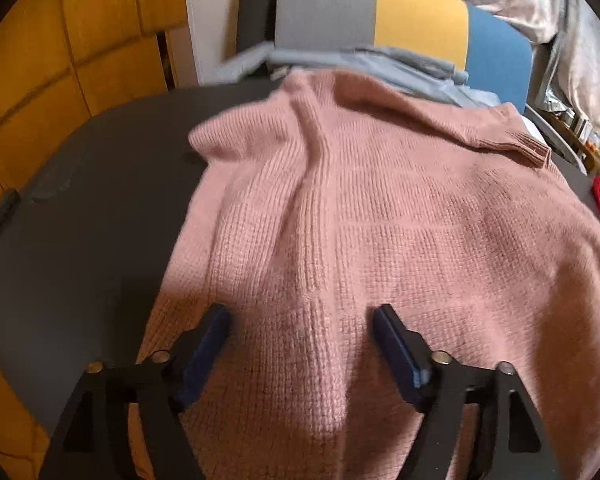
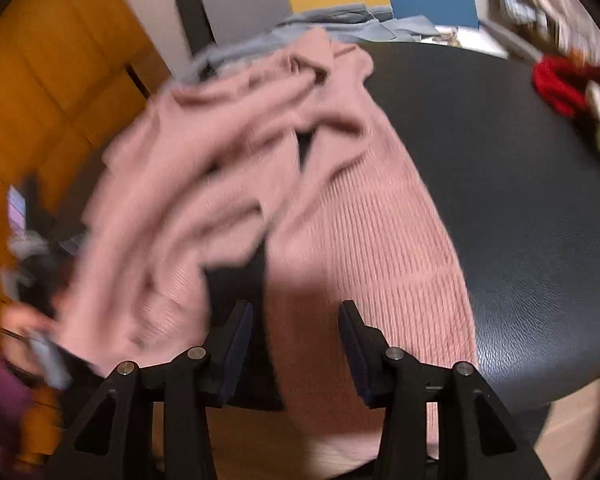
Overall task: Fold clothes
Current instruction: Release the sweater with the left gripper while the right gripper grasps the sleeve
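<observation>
While both hover over the pink sweater (image 1: 380, 208), left claw (image 1: 300, 320) gapes, right claw (image 2: 296, 316) half-open, empty.

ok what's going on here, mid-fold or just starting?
Looks early. A person with a gripper in each hand is working on a pink knit sweater that lies rumpled on a dark round table, one edge hanging over the rim. The left gripper and the right gripper both hang open just above the knit, gripping nothing. No neat fold is visible yet.
</observation>
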Action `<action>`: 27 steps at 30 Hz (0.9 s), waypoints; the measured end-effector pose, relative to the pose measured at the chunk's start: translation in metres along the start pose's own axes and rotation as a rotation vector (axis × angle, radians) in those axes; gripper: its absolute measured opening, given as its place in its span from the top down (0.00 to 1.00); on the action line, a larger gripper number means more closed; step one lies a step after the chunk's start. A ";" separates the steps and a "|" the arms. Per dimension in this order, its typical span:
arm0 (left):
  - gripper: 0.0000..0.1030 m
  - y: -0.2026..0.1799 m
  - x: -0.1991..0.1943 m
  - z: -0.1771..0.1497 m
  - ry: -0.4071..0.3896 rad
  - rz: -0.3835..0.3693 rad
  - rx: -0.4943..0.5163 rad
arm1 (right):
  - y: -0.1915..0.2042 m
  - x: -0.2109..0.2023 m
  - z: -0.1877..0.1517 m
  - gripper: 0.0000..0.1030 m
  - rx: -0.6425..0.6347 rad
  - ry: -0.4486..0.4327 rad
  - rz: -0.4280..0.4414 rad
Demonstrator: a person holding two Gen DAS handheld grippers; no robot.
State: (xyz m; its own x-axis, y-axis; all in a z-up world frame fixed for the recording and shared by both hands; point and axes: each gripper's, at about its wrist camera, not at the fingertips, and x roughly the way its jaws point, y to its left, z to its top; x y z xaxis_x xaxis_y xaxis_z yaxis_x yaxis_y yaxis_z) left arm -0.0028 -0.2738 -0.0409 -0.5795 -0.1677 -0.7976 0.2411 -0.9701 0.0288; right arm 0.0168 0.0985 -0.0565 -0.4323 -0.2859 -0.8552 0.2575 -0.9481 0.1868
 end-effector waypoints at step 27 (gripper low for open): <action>0.01 0.003 0.010 0.007 0.058 0.002 -0.021 | -0.155 -0.071 0.019 0.71 0.308 -0.145 0.055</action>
State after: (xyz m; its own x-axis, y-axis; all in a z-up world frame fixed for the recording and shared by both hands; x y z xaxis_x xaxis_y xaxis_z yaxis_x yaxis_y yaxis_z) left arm -0.0134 -0.2795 -0.0449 -0.5332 -0.1591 -0.8309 0.2594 -0.9656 0.0185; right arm -0.0082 0.2627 -0.0155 -0.5487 -0.3335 -0.7666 0.0199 -0.9219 0.3869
